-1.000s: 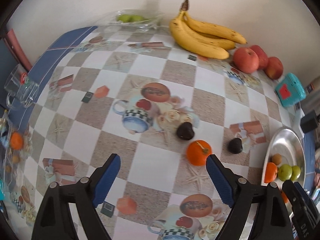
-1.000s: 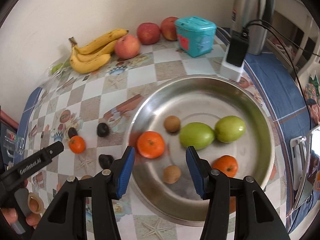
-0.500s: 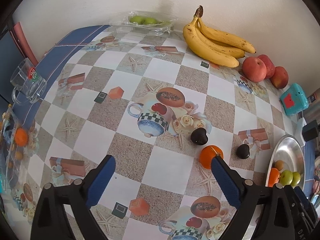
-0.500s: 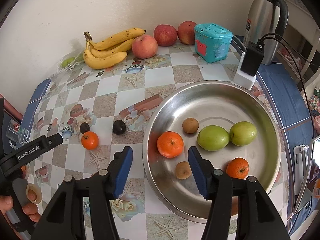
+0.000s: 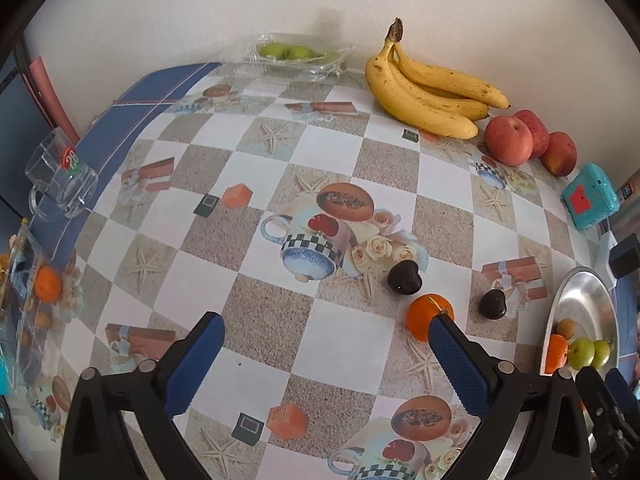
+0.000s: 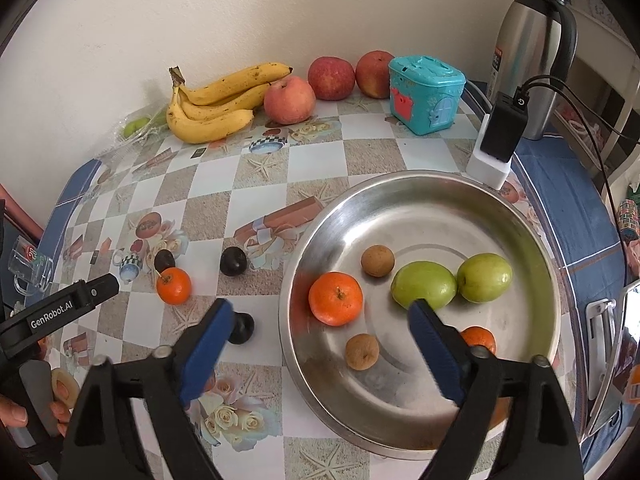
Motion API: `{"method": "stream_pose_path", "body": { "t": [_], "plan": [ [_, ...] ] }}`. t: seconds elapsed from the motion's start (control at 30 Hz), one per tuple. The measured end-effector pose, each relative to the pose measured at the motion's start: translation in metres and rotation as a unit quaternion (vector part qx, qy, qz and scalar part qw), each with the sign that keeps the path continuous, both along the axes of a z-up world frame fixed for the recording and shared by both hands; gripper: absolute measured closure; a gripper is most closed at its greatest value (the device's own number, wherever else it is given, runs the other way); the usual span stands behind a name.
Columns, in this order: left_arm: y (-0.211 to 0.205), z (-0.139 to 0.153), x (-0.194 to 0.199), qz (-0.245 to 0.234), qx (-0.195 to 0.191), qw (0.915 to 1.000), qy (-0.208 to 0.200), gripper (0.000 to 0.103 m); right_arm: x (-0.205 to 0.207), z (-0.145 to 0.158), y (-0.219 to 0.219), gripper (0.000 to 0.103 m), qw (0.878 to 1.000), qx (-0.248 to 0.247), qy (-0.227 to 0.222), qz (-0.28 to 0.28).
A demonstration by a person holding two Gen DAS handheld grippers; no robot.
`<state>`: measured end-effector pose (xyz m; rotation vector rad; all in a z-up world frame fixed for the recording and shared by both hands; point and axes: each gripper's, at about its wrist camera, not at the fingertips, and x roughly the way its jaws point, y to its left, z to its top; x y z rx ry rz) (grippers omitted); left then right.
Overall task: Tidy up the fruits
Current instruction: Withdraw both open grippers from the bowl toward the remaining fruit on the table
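Orange tangerine [image 5: 430, 316] just beyond wide-open left hand-held gripper [image 5: 328, 344], by its right finger

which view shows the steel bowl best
The right wrist view: the whole steel bowl sits in frame with six fruits countable inside. The left wrist view catches only a sliver at its right edge, with a few fruits showing.

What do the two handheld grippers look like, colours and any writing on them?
Both are black plastic frames with silver bolts. The left gripper and the right gripper each carry two long fingers faced with textured blue pads. Seen from the right wrist, the left one's side bears white "GenRobot.AI" lettering.
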<state>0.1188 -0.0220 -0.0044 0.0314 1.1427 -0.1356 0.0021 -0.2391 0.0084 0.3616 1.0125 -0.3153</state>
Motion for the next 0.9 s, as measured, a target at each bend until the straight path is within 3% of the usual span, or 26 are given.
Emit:
{"method": "stream_pose_path", "body": {
  "t": [0.17,0.63,0.9],
  "plan": [
    [0.000,0.005,-0.002,-0.006,-0.014,0.9997,-0.019,0.000,0.000,-0.001,-0.001,0.004,1.000,0.011,-0.013,-0.005],
    [0.020,0.014,0.006,0.019,-0.118,0.9925,-0.024,0.000,0.006,-0.006,0.004,0.004,1.000,0.023,-0.013,-0.005],
    [0.023,-0.004,0.010,0.020,-0.078,0.9967,0.005,0.000,0.021,-0.014,0.028,0.004,0.998,0.037,-0.013,0.041]
  ]
}}
